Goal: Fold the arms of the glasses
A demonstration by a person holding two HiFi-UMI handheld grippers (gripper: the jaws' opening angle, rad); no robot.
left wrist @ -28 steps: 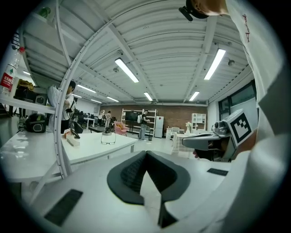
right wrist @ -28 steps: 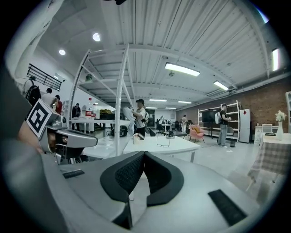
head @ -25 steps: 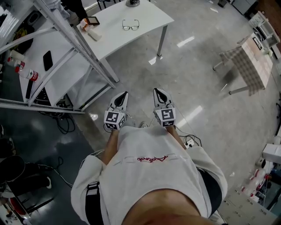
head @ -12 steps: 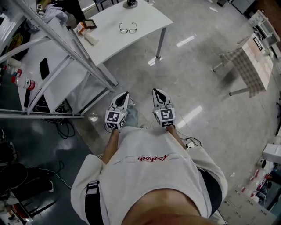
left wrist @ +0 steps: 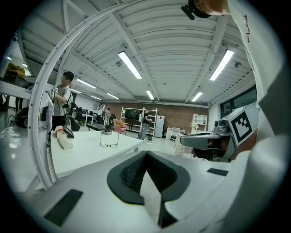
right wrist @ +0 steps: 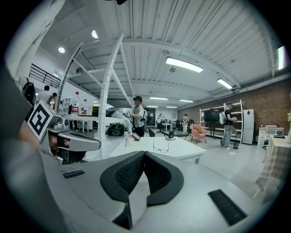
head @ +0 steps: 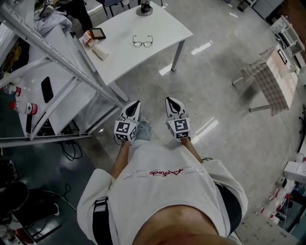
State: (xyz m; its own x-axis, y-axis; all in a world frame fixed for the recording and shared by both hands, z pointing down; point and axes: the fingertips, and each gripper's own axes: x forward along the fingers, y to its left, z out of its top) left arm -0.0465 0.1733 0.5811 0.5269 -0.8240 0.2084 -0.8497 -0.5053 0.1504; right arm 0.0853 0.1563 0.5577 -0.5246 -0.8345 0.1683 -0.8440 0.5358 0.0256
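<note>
The glasses (head: 143,42) lie with their arms spread on a white table (head: 162,24), far ahead of both grippers. In the left gripper view the glasses (left wrist: 109,139) stand small on the tabletop, and in the right gripper view the glasses (right wrist: 161,144) sit near the table's front edge. My left gripper (head: 136,103) and right gripper (head: 170,99) are held side by side over the floor, close to my chest. Both point toward the table. The left gripper (left wrist: 145,154) is shut on nothing, and so is the right gripper (right wrist: 144,154).
A slanted metal frame (head: 71,67) with shelves stands left of the path to the table. On the table are a small stand with a screen (head: 97,34), a white block (head: 100,50) and a dark round object (head: 144,9). A checked table (head: 270,72) is at far right. People stand in the background.
The table and glasses have drawn nearer in the head view. Both grippers keep their places before my chest and stay shut.
</note>
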